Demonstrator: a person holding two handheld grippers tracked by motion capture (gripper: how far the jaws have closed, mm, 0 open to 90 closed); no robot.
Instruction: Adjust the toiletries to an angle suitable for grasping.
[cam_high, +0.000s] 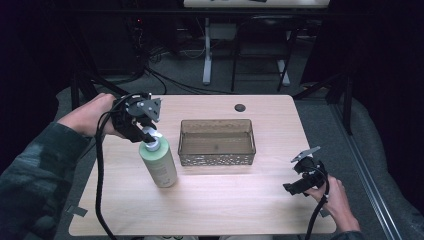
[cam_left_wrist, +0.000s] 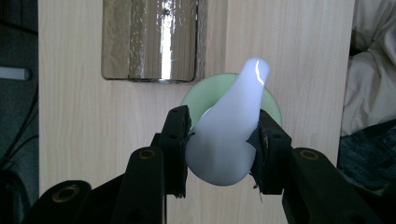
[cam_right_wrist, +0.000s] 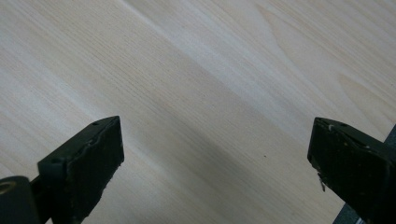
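— High view first: what's on the table (cam_high: 215, 200)?
— A green bottle (cam_high: 161, 165) stands upright on the left part, with a white pump (cam_high: 151, 142) on top. Just to its right sits a clear brown bin (cam_high: 217, 142), long side toward the person. A small dark disc (cam_high: 240, 107) lies beyond the bin, near the far edge.
— And the left gripper (cam_high: 148, 134)?
— It comes in from the left, tilted down onto the bottle's top. In the left gripper view its jaws press both sides of the pump (cam_left_wrist: 229, 135), the spout pointing away past the green shoulder (cam_left_wrist: 194, 93), with the bin (cam_left_wrist: 149, 39) beyond it.
— The right gripper (cam_high: 292, 189)?
— Low over the table's near right corner, well apart from bin and bottle. In the right gripper view the jaws stand wide, bare wood (cam_right_wrist: 196, 93) between them, gripping nothing.
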